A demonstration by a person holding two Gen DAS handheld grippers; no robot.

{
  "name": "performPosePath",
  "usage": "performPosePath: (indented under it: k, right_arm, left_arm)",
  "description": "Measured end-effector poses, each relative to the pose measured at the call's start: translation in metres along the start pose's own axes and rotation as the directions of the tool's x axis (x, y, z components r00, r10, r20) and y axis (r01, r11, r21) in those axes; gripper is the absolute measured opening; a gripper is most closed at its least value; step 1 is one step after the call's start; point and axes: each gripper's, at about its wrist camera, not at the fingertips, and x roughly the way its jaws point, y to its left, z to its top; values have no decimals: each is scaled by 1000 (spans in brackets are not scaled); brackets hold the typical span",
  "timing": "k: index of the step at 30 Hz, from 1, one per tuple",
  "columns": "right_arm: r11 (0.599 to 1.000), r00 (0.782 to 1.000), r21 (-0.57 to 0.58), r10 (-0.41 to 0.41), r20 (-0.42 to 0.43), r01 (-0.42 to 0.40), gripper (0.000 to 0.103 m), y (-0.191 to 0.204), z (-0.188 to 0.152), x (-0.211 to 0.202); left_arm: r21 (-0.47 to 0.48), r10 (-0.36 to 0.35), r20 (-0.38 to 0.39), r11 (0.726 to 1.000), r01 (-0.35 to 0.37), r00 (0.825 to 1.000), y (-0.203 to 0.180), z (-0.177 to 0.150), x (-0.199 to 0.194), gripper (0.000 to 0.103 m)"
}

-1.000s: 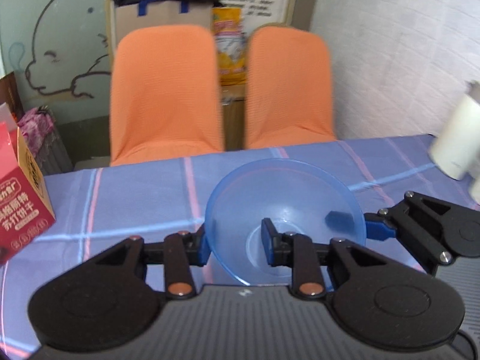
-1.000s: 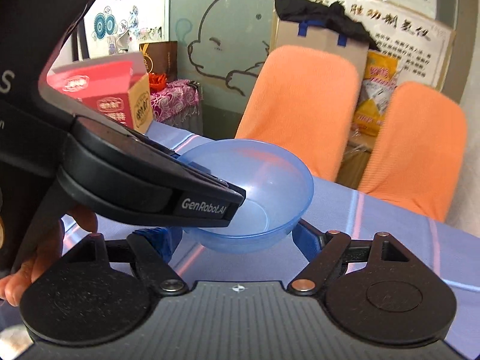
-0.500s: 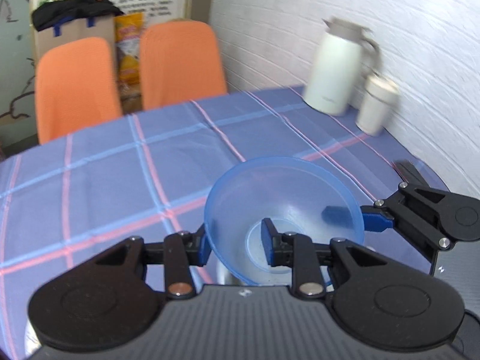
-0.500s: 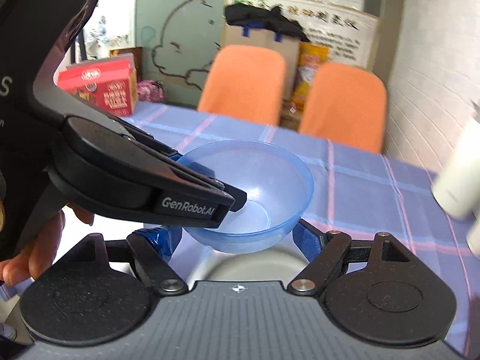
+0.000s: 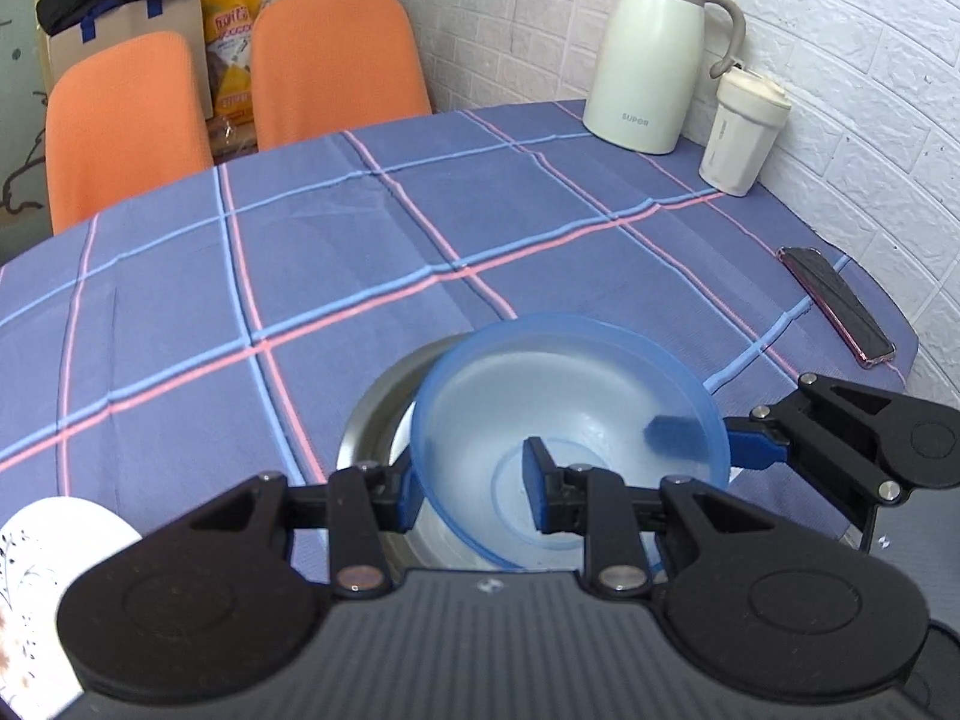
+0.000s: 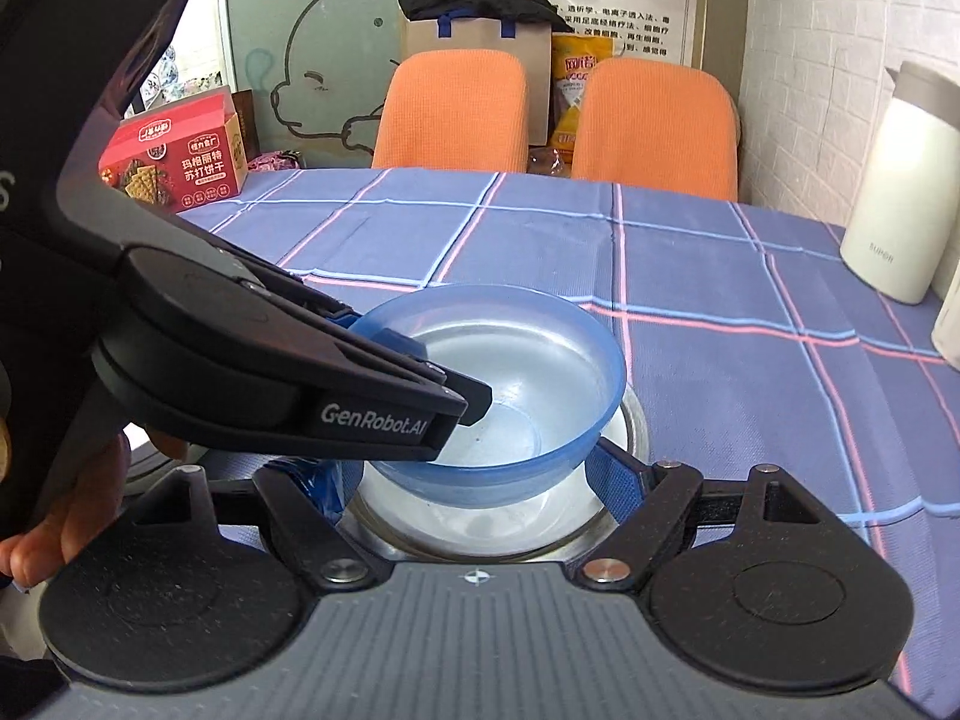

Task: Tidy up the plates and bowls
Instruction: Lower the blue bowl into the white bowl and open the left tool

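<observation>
White patterned plate [image 5: 36, 570] sat far left of the blue bowl [image 5: 570, 396], at frame edge. Red biscuit box [image 6: 174, 162] stood well behind-left of the bowl. My left gripper [image 5: 471, 489] was clamped on the blue bowl's near-left wall, one finger outside, one inside. The blue bowl hung tilted just over a steel bowl [image 5: 372, 408] on the plaid tablecloth [image 5: 360, 240], partly inside its rim. My right gripper [image 6: 462, 477] was spread wide, fingers either side of the blue bowl's lower wall; couldn't tell if the pads pressed it. White kettle [image 5: 648, 54] and lidded cup [image 5: 744, 132] stood well behind-right of the bowl, phone [image 5: 834, 300] lay right of it.
</observation>
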Motion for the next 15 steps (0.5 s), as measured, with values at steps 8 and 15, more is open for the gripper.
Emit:
performPosePath:
  k: [8,15]
  right_arm:
    - [1000,1000,-4,15,-12,-15,69,-2,-11,-5]
    - [998,998,-34,-47,-37,46,70,3,-17,-22]
  left_arm:
    - [-10,-39,4,999,39,999,5,-2,2,68]
    - [-11,9,74,1000,-8,997,10,1,-14,86]
